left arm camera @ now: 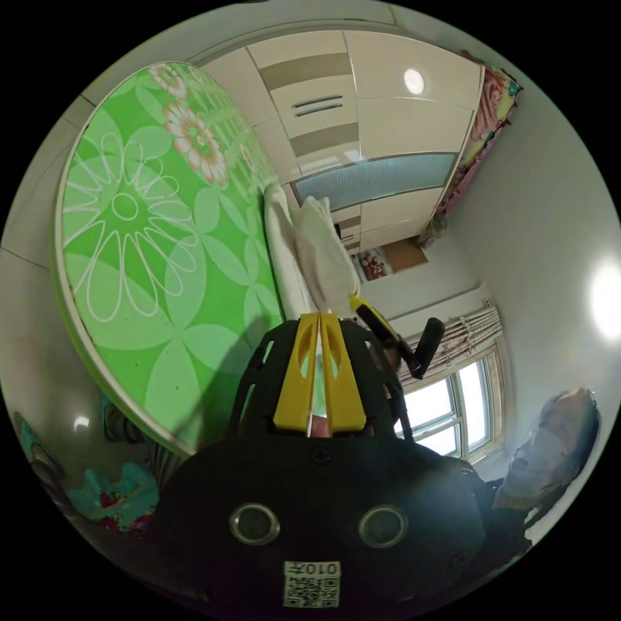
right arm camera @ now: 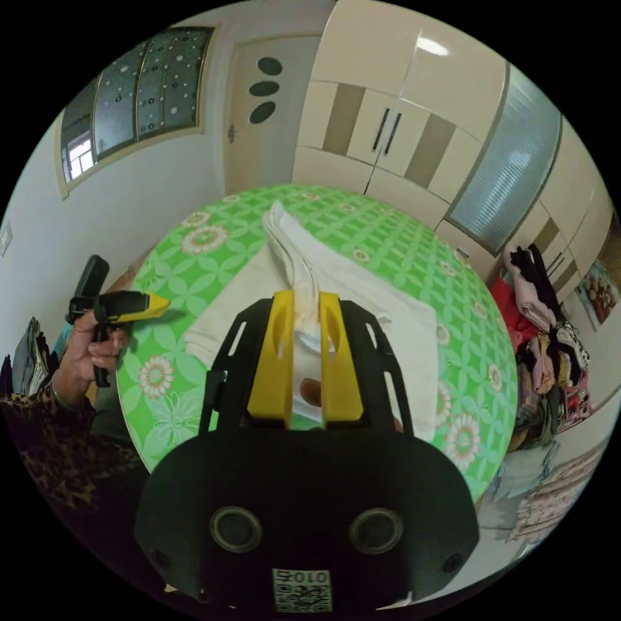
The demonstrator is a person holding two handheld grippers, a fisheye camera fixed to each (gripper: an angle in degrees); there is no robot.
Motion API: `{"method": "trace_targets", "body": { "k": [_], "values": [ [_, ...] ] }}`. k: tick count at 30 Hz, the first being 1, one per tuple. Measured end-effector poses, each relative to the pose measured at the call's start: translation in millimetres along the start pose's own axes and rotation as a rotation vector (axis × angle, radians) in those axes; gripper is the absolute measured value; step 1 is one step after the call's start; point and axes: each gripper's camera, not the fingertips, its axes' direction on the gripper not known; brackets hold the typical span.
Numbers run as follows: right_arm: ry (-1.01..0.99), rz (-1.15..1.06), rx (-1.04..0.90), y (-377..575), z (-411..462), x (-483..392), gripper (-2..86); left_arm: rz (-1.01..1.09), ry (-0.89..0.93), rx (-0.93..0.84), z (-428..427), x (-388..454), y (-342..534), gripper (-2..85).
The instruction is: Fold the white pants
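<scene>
Lay part-folded on round green flowered table (right arm camera: 388, 239): soft, limp white cotton pants (right arm camera: 362, 284), probably light, best taken at an edge. Right gripper (right arm camera: 304, 297) pinching a raised fold; left gripper (left arm camera: 318, 318) pressed nearly together, apparently empty.

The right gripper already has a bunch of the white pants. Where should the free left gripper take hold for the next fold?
Probably the near corner of the white pants, closest to the left gripper. That edge lies flat on the green table, so come in low from the table's rim. The right gripper has its jaws on a raised bunch.
</scene>
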Motion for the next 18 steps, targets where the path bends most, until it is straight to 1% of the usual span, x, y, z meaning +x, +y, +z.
{"method": "trace_targets", "body": {
  "k": [3,5,6,7,8,9,10,11,12,13,14,16,18],
  "values": [
    [0.003,0.082,0.075,9.1,-56.3,72.0,5.5,0.002,-0.023,-0.012,3.1,5.3,1.0,0.0],
    [0.075,0.262,0.143,38.6,-104.8,162.0,5.3,-0.001,-0.028,-0.013,4.4,7.2,1.8,0.0],
    [0.096,0.320,0.152,50.2,-114.3,187.2,5.4,-0.004,-0.031,-0.012,5.2,8.3,2.7,-0.1],
    [0.140,0.446,0.168,78.7,-130.9,237.0,5.5,-0.004,-0.031,-0.012,5.6,8.9,3.2,-0.1],
    [0.234,0.582,0.182,112.1,-144.2,282.6,5.7,-0.001,-0.030,-0.012,6.6,10.3,4.1,-0.1],
    [0.308,0.648,0.175,128.9,-148.6,302.6,5.9,0.001,-0.031,-0.011,7.5,11.6,5.1,-0.1],
    [0.479,0.766,0.129,160.9,-152.0,336.6,6.2,-0.001,-0.034,-0.011,8.1,12.2,5.6,-0.1],
    [0.582,0.824,0.052,188.7,-148.5,362.1,6.6,-0.004,-0.044,-0.011,9.6,13.9,6.5,-0.1],
    [0.594,0.844,0.008,201.6,-145.0,372.8,6.6,0.001,-0.060,-0.015,11.7,17.0,7.2,-0.1],
    [0.559,0.888,-0.057,227.3,-138.2,389.0,6.6,0.005,-0.070,-0.018,13.0,18.9,7.5,-0.1],
    [0.520,0.922,-0.072,251.4,-135.3,395.7,6.7,0.012,-0.093,-0.023,15.8,23.2,8.1,-0.1],
    [0.499,0.933,-0.003,279.6,-139.9,386.9,6.1,0.034,-0.139,-0.028,20.5,32.2,8.5,-0.1],
    [0.403,0.888,0.051,293.1,-140.2,367.2,5.5,0.069,-0.175,-0.046,29.0,44.7,8.0,-0.1]
  ]
}}
